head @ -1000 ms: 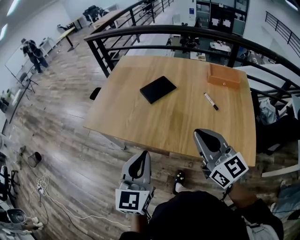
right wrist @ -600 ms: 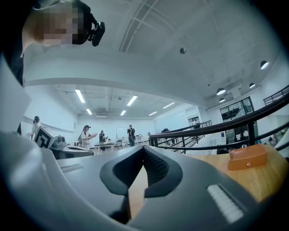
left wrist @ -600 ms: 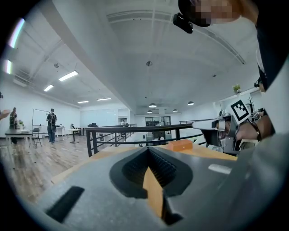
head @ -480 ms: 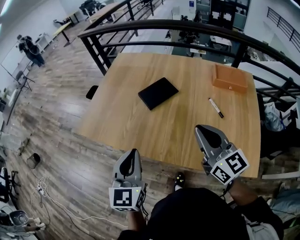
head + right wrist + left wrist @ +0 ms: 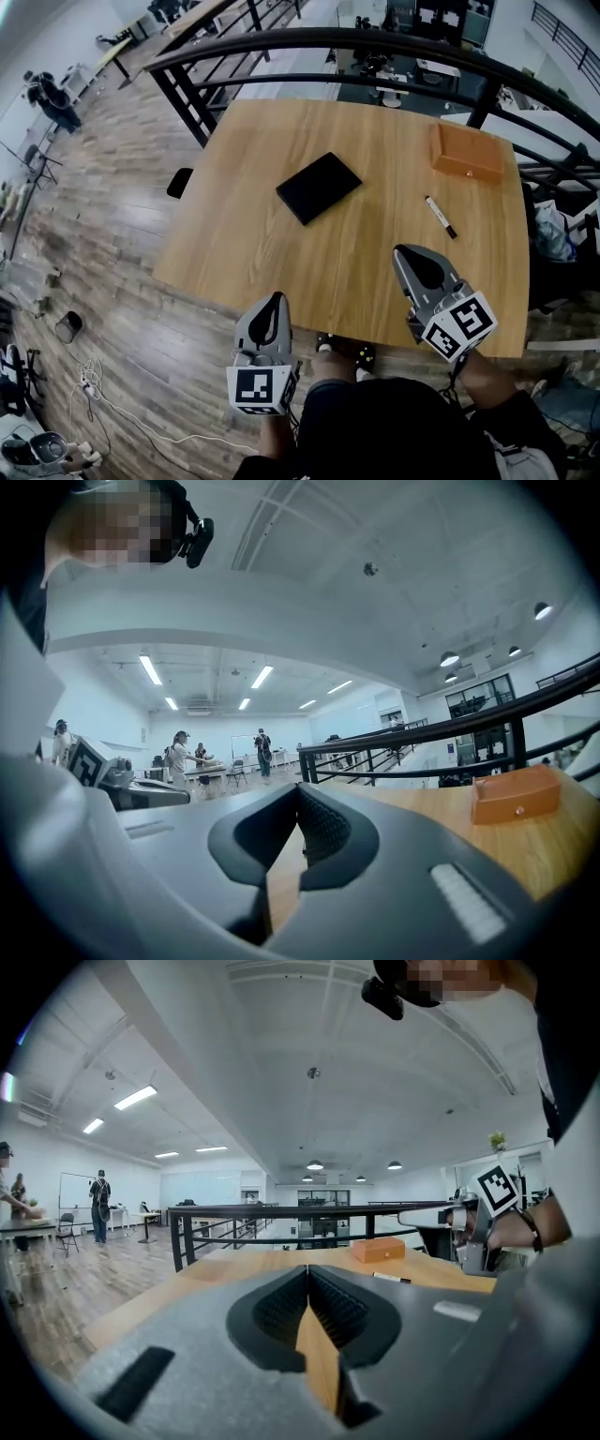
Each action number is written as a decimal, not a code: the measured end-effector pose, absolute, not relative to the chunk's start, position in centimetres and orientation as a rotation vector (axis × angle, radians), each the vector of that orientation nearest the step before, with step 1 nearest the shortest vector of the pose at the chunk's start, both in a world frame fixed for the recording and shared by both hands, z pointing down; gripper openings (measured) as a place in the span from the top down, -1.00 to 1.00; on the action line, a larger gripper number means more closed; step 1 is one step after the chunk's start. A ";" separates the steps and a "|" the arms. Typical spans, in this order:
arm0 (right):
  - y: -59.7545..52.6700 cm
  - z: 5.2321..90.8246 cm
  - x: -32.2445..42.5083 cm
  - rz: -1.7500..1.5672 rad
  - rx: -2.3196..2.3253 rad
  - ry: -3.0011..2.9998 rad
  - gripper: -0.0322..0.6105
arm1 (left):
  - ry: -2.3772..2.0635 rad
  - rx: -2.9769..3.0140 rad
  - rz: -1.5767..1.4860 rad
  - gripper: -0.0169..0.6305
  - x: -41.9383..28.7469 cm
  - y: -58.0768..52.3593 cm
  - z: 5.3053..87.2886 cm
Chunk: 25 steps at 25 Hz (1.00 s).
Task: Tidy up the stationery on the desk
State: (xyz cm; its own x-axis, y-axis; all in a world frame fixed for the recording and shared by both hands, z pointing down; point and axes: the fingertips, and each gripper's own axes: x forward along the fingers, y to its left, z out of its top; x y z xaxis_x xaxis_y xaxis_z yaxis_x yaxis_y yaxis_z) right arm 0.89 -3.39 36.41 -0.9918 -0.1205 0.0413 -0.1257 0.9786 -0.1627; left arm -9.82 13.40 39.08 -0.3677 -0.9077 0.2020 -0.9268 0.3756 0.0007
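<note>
A black notebook (image 5: 319, 187) lies flat near the middle of the wooden desk (image 5: 244, 234). A black-and-white marker pen (image 5: 441, 217) lies to its right, in front of an orange-brown box (image 5: 469, 154) at the far right corner. My left gripper (image 5: 276, 302) is shut and empty, its tip at the desk's near edge. My right gripper (image 5: 412, 255) is also shut and empty, hovering over the near right part of the desk, short of the pen. In the left gripper view the shut left gripper (image 5: 307, 1269) points across the desk at the box (image 5: 379, 1249) and the pen (image 5: 391, 1279).
A black railing (image 5: 375, 42) curves round the desk's far side. A black chair seat (image 5: 180, 182) sits by the left edge. Wood floor (image 5: 112, 281) with cables lies to the left. People stand far off at the upper left. The box (image 5: 516, 794) shows at right in the right gripper view.
Both grippers have come forward toward the desk with their jaws still shut. The desk looms larger and nearer, and the left gripper's tip now reaches its near edge.
</note>
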 end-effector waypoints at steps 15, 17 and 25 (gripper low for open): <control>-9.6 39.1 -6.3 0.242 0.350 -2.983 0.86 | -2.279 1.781 0.176 0.83 -17.3 4.8 41.6; -10.4 39.6 -7.4 0.233 0.352 -2.965 0.86 | -2.267 1.777 0.180 0.81 -18.2 4.2 42.1; -13.9 42.5 -11.7 0.210 0.325 -2.891 0.79 | -2.210 1.719 0.169 0.73 -21.0 1.7 45.4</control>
State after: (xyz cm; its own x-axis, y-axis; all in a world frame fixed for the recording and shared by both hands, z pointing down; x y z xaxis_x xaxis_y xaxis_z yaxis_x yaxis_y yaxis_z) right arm -11.67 -13.86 42.53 -0.9504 -0.2021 0.2366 -0.2342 0.9653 -0.1159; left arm -21.01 1.71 45.42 -0.2138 -0.9187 0.3320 -0.9586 0.2627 0.1098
